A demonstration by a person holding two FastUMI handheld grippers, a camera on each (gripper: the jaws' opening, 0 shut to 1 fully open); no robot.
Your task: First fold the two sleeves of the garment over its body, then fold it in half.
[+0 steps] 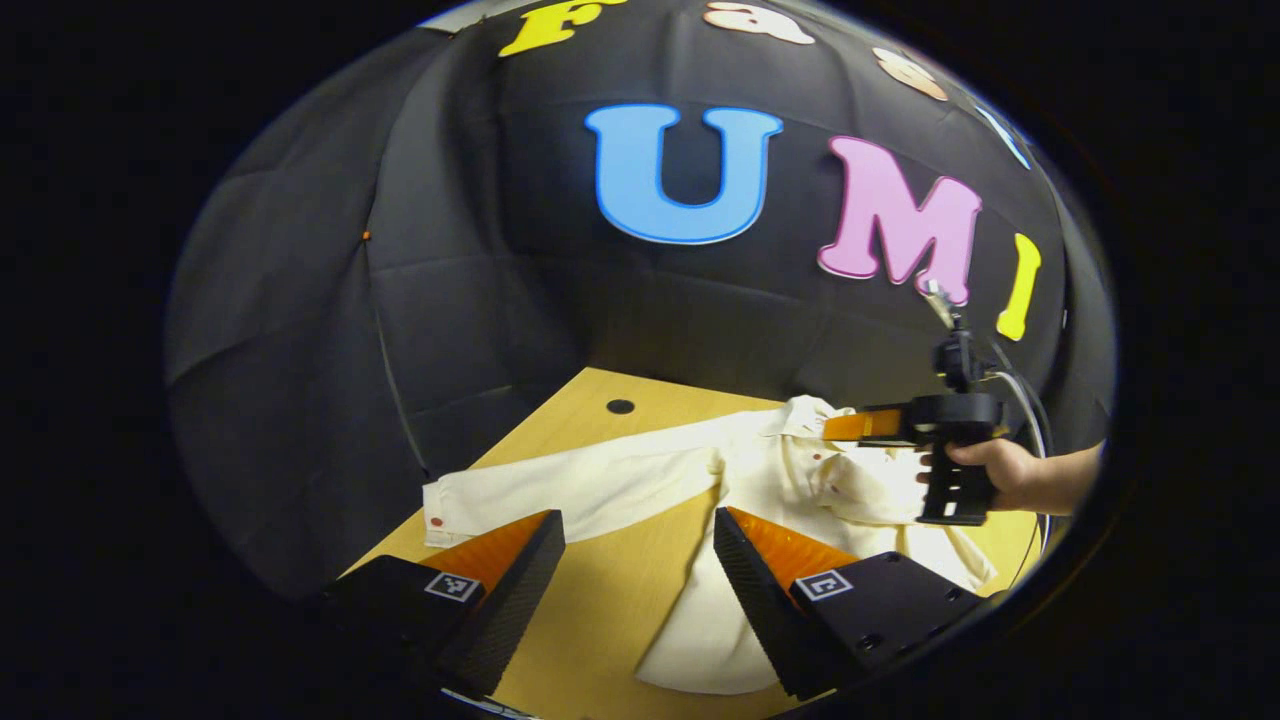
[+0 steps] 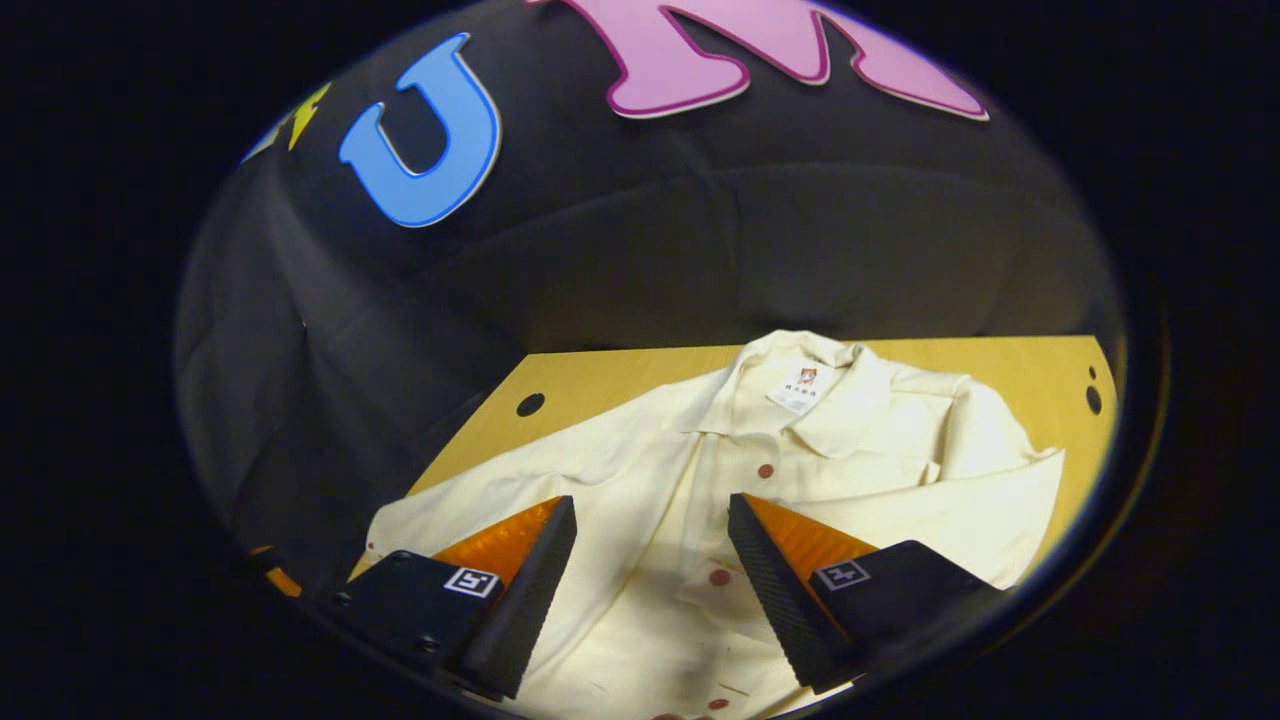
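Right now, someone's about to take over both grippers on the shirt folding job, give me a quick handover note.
Left gripper: open, holding nothing, above the table in front of the shirt.
Right gripper: open, holding nothing, over the shirt's buttoned front; a hand holds it.
Shirt lies face up, collar toward the booth wall.
Done: one sleeve looks folded across the body.
Left: the other sleeve lies stretched out flat on the table; fold it over, then fold the shirt in half.
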